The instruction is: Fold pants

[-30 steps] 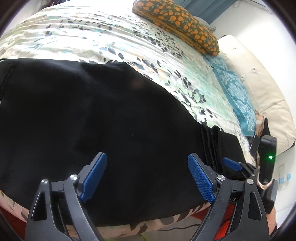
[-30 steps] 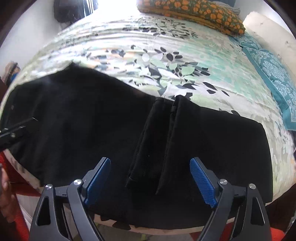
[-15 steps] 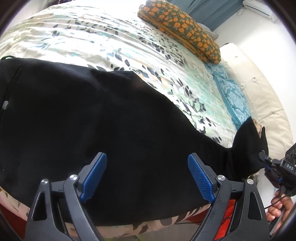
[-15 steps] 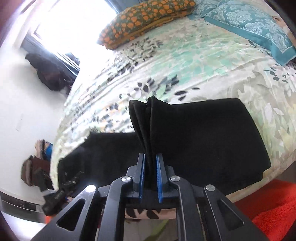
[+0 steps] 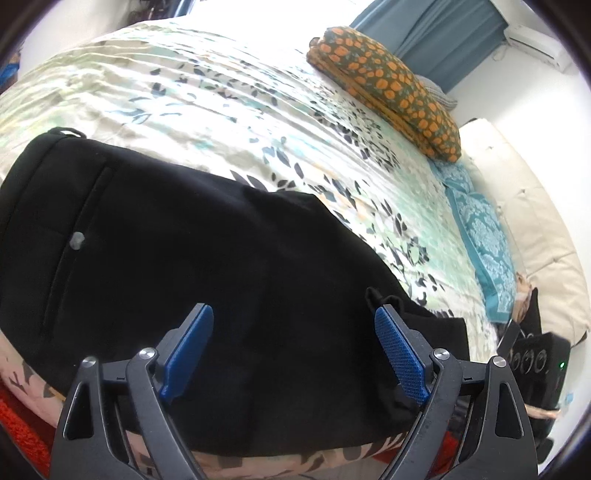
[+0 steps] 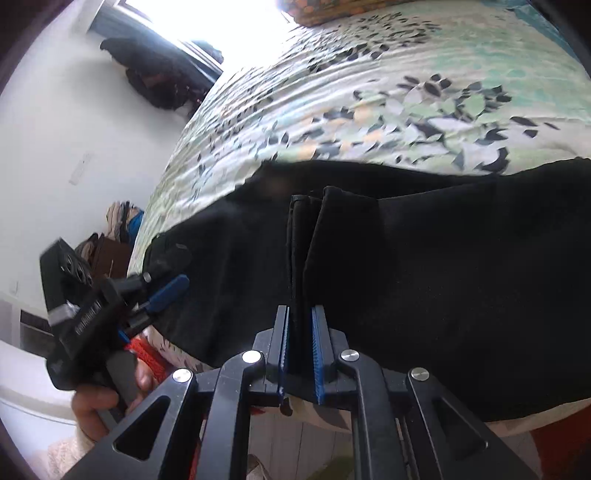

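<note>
A: Item one, black pants (image 5: 192, 266): left portion cut off by the left wrist frame edge; near hem hidden behind the left gripper (image 5: 295, 354).

B: Right wrist view?

A: Pants (image 6: 443, 277) run off the right edge. The fold pinched in the right gripper (image 6: 300, 347) is hidden between its blue pads (image 6: 318, 354); layer count unreadable.

B: Far edge?

A: Blurred. Orange-spotted pillow (image 6: 332, 7) cropped at top. Window (image 6: 207, 26) overexposed, nothing legible.

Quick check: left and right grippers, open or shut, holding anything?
Left gripper: open, holding nothing.
Right gripper: shut on the black fabric pants.
</note>
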Motion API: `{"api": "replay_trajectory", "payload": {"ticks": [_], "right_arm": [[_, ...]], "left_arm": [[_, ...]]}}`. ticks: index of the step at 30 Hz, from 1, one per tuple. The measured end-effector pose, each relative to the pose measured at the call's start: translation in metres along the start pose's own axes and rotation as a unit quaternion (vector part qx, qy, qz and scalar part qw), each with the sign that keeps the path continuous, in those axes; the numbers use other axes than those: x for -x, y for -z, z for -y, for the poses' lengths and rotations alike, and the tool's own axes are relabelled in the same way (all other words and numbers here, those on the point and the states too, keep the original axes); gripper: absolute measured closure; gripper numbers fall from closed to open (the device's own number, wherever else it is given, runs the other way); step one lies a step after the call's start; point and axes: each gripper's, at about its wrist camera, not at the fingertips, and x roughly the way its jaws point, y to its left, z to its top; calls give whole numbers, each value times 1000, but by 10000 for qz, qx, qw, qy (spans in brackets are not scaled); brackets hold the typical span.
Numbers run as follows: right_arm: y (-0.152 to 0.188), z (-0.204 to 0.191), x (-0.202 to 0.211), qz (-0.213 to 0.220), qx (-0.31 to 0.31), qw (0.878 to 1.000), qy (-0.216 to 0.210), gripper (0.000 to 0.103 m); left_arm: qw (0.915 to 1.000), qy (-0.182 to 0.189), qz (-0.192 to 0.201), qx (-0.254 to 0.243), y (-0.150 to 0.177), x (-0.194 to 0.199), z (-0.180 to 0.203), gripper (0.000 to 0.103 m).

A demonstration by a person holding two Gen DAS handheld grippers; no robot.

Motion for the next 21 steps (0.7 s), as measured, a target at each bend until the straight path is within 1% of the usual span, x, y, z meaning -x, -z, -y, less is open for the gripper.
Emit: {"api": "replay_trajectory", "payload": {"ticks": [1,2,3,4,5,6,8,9,10,11,12,13,14,15,16,17,19,20,21], "right_arm": [[4,-4,-11,-46,100,9999,9,91],[7,-7,-21,-44,184,9998,-29,84],[10,-5,-29,-78,223,9996,-150,73],[10,-3,-34,-155,199,9995,-215,66],[10,-1,-35,-223,135,9993,-254,50],[11,0,-30,-235,76,9992,-319,39],[13,-3,-8,-233,200,9986,-425,34],[16,-6,7,-198,373,9984,-376,31],[19,-7,24,-118,555,9981,-224,30],[23,-4,42,52,702,9975,-28,27],[28,2,61,268,790,9964,161,25],[33,11,79,492,812,9949,338,25],[39,20,95,701,781,9931,521,23],[45,30,109,878,708,9913,672,22],[52,42,120,1035,579,9900,767,22],[57,54,129,1156,420,9891,808,22],[65,80,145,1393,11,9856,959,22],[65,95,156,1572,-239,9811,1105,22],[64,112,172,1811,-538,9728,1343,22]], "left_arm": [[10000,-24,-7,55,-1,0,-4,12],[9999,-43,-18,95,-2,-1,-6,12],[9999,-48,-26,114,-3,0,-8,12],[9999,-42,-29,103,-3,1,-8,12],[10000,-13,-27,62,-3,2,-7,12],[10000,42,-31,-13,-3,3,-5,12],[9994,233,-72,-245,0,3,7,13],[9984,372,-124,-418,1,2,16,13],[9965,508,-188,-643,5,1,27,14],[9938,620,-259,-889,10,-1,40,14],[9901,715,-346,-1156,17,-5,54,16],[9861,745,-445,-1420,24,-9,67,19],[9817,662,-554,-1700,32,-16,80,21],[9773,460,-669,-1955,41,-25,91,22],[9730,258,-794,-2150,49,-36,99,27],[9697,136,-913,-2264,55,-46,104,32],[9659,-91,-1172,-2308,64,-65,108,35],[9652,-217,-1214,-2306,66,-71,109,35],[9640,-301,-1238,-2335,69,-75,111,36]]}}
